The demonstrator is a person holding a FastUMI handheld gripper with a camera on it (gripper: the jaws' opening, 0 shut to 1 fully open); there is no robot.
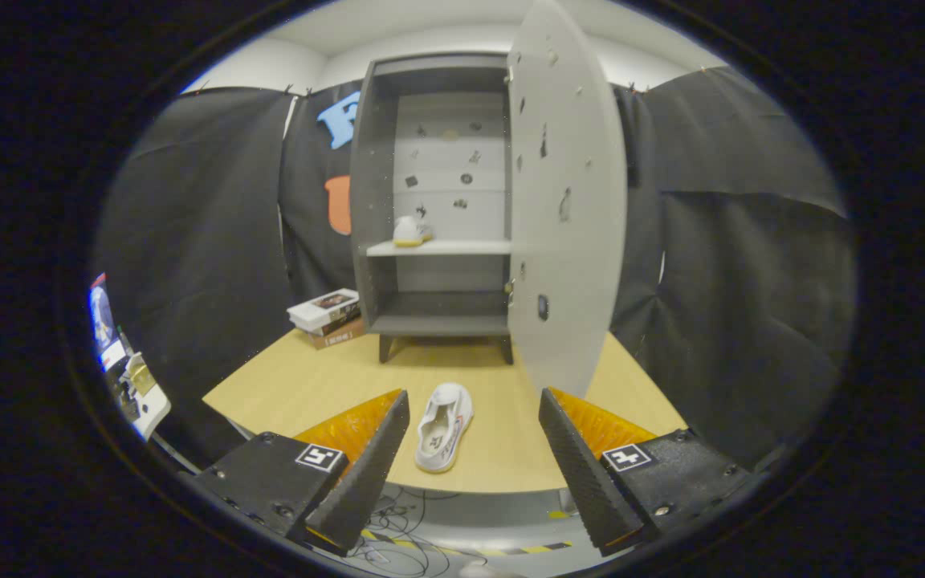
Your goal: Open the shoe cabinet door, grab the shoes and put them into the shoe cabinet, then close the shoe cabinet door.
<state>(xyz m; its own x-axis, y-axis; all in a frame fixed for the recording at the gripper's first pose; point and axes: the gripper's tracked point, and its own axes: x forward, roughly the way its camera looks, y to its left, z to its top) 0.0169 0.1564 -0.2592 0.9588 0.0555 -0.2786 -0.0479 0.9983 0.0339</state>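
Observation:
A grey shoe cabinet (pixel 374 201) stands at the far side of the wooden table (pixel 302 385). Its door (pixel 567 201) is swung wide open toward me, on the cabinet's right. One white shoe (pixel 412 231) with a yellowish sole sits on the cabinet's middle shelf (pixel 462 248), at its left end. A second white shoe (pixel 444 426) lies on the table near its front edge, between and slightly beyond my fingers. My gripper (pixel 474 401) is open, held back above the table's front edge, with nothing between its fingers.
A stack of boxes or books (pixel 328 315) rests on the table left of the cabinet. Black cloth walls surround the table. Cables and a striped floor tape (pixel 462 550) lie below the table's front edge. Some equipment (pixel 129 377) stands at the far left.

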